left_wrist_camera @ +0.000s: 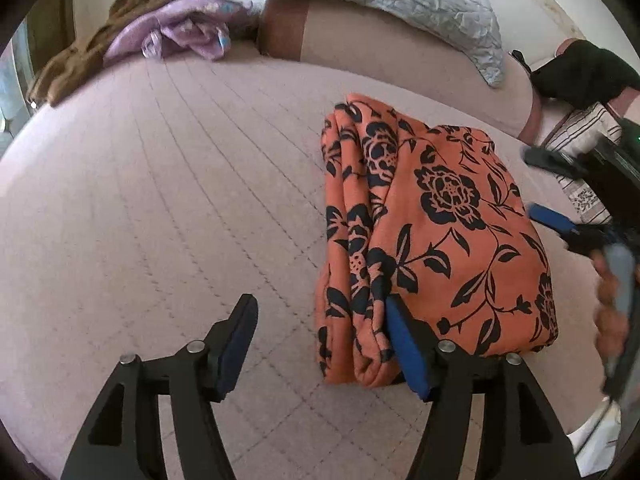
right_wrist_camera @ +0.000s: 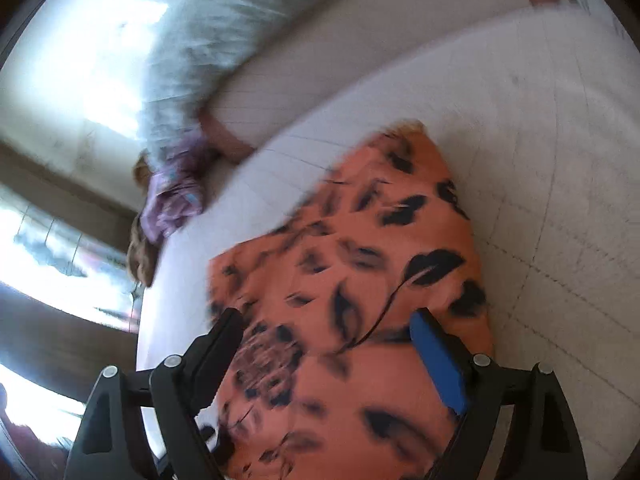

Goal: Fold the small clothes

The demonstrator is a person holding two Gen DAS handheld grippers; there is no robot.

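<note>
**Observer:** What do you have right in front of the tools?

**Operator:** My left gripper [left_wrist_camera: 320, 344] sits low over the bed with its jaws spread and nothing between them; its right pad just touches the near edge of the orange floral garment [left_wrist_camera: 432, 232]. My right gripper [right_wrist_camera: 328, 356] hangs above the same garment, jaws wide apart too, gripping nothing. That view is smeared, so I can't say whether either finger touches the cloth.

**Observer:** And the garment itself?

**Operator:** It lies on the quilted bed cover [left_wrist_camera: 160, 200], already doubled into a compact stack, with several layered edges showing along its left side. I'd judge this piece close to finished, maybe needing only a tidy-up or setting aside.

**Observer:** What's left, then?

**Operator:** Farther back, well apart from the folded one, a crumpled lilac garment [left_wrist_camera: 184, 32] lies against a brown garment [left_wrist_camera: 100, 44] at the far edge of the bed. Both look unfolded, so I'd count them as remaining work.

**Observer:** Anything in the way?

**Operator:** The stretch of cover between here and that pile looks bare. Beyond it, a pale blue pillow [left_wrist_camera: 400, 8] rests on a pinkish bolster [left_wrist_camera: 360, 44] along the back. To my right there's striped fabric [left_wrist_camera: 580, 136] and a dark object I can't identify. None of it blocks my reach toward the pile.
</note>
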